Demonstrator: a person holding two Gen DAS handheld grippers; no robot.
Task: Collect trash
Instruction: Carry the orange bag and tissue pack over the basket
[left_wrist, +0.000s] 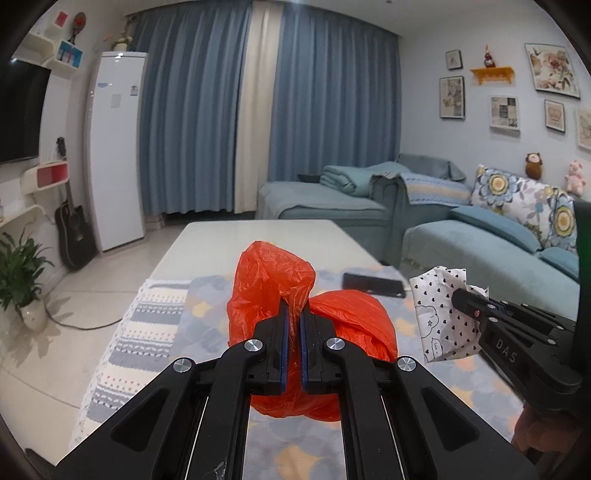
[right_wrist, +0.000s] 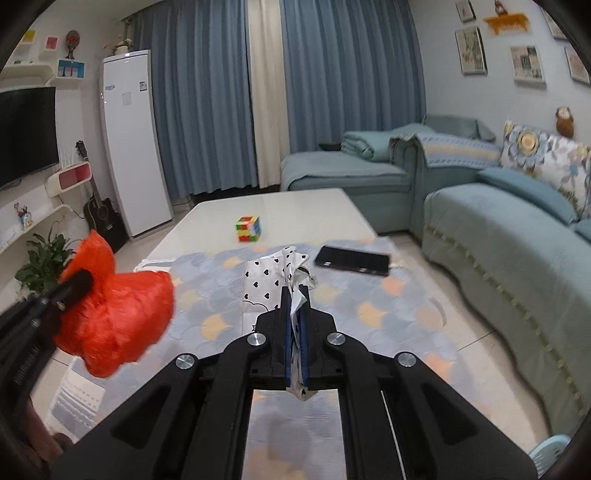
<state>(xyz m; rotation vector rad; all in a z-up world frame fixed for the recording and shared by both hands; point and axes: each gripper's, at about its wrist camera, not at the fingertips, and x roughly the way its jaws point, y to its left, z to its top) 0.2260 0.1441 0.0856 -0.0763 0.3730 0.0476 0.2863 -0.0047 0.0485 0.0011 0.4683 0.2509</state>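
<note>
Orange crinkled plastic bag (left_wrist: 273, 291) is pinched in the left tool (left_wrist: 293, 314); right tool (right_wrist: 295, 295) clamps heart-printed white paper wrapper (right_wrist: 266, 284) above the tabletop (right_wrist: 277, 206).

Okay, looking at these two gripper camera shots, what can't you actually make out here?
- Contents of the red plastic bag: opaque in both views; motion-blurred in the right wrist view.
- Rubik's cube: hidden behind the bag in the left wrist view.
- Heart-print paper: crumpled and partly covered by the right gripper, so its drawing is unreadable.
- Black phone: screen dark, details too small.
- Pale blue object: cut off by the right view's corner.
</note>
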